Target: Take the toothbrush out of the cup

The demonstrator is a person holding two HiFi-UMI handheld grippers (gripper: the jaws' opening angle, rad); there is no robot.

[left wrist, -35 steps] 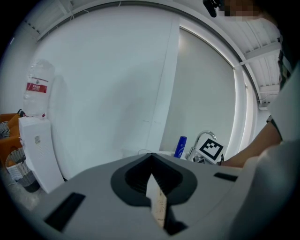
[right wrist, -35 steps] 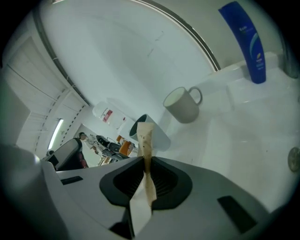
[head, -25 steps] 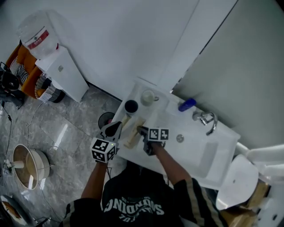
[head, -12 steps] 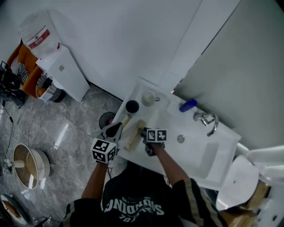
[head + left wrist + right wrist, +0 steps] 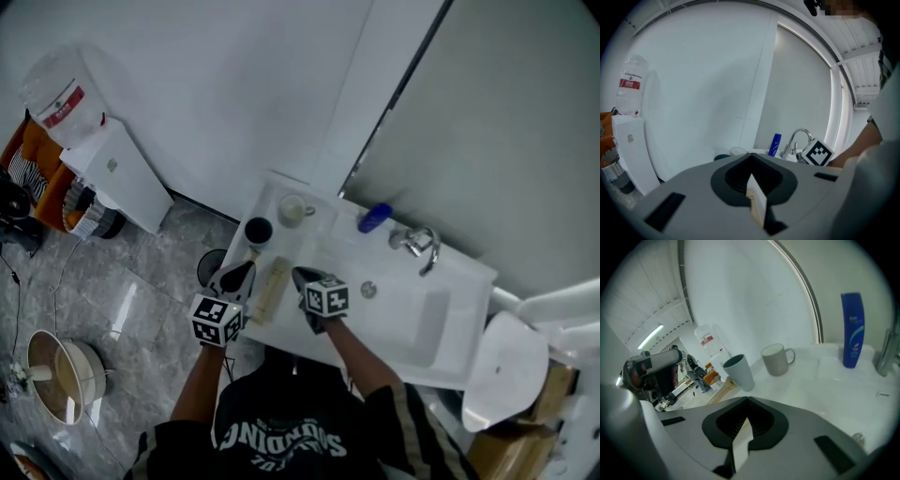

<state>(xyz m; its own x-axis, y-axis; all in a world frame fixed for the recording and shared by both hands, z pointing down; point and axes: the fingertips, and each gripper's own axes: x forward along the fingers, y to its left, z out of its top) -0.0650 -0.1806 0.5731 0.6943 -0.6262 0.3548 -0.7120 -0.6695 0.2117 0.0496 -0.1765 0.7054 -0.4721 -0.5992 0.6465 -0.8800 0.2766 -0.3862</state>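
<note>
**Both tongs shut and empty at the desk, cup upright behind them**

Head view: person stands at a white desk (image 5: 330,251) with a sink (image 5: 427,323) set in it. Left tongs (image 5: 239,273) hang at the desk's left front edge, right tongs (image 5: 302,276) over the desk just right of them, both pointing away from the person and tilted down.

Left tongs: jaws together, nothing between them. Right tongs: jaws have just been closing and now meet, nothing between them either.

Dark cup (image 5: 257,230) stands upright near the desk's back left corner, beyond the left tongs. Pale mug (image 5: 293,209) stands just beside it, further back, handle to the right.

Toothbrush: cannot pick it out for sure. A long tan strip (image 5: 270,286) lies flat on the desk between the two tongs, its far end near the cup's base; too small to tell what it is. Neither tongs touch it.

Blue bottle (image 5: 374,217) is at the back of the desk, left of the tap (image 5: 415,242); in the right gripper view it stands upright.
</note>
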